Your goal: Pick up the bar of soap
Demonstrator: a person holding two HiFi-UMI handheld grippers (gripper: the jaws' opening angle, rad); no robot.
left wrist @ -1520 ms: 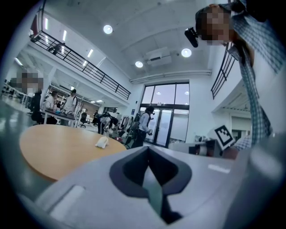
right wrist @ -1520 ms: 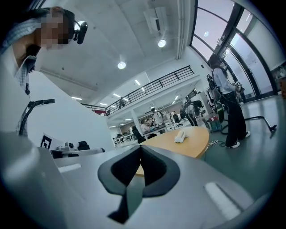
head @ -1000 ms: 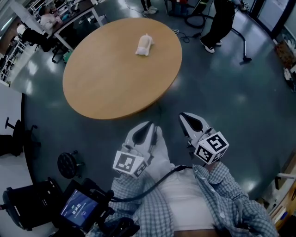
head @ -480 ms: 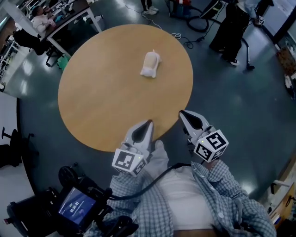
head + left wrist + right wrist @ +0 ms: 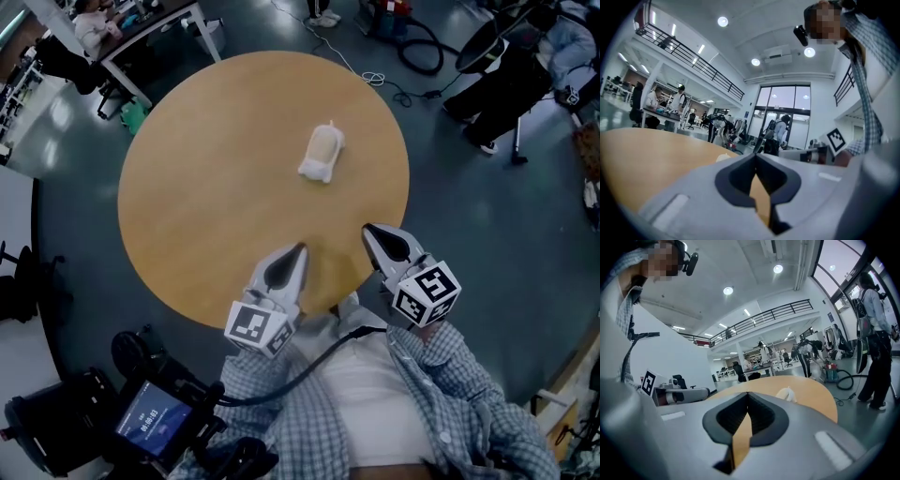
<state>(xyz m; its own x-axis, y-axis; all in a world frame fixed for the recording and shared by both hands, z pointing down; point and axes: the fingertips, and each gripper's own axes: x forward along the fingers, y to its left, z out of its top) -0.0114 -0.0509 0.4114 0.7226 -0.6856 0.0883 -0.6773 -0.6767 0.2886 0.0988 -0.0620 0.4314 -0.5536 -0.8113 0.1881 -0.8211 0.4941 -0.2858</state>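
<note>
Low in the head view, the left gripper (image 5: 281, 272) and right gripper (image 5: 392, 248) hover at the near edge of the round table (image 5: 206, 187), jaws pressed together on nothing. The bar of soap (image 5: 322, 153) lies well beyond, upper centre; reaching it unopened would likely shove it away.

Table (image 5: 216, 197) — smooth, matt wood-look top. Floor (image 5: 487, 234) around the table — dark, glossy. Shirt (image 5: 450, 375) beside the table: checked woven cloth.

Bar of soap (image 5: 322, 153) and table (image 5: 187, 197) nearer the person (image 5: 375, 403)
</note>
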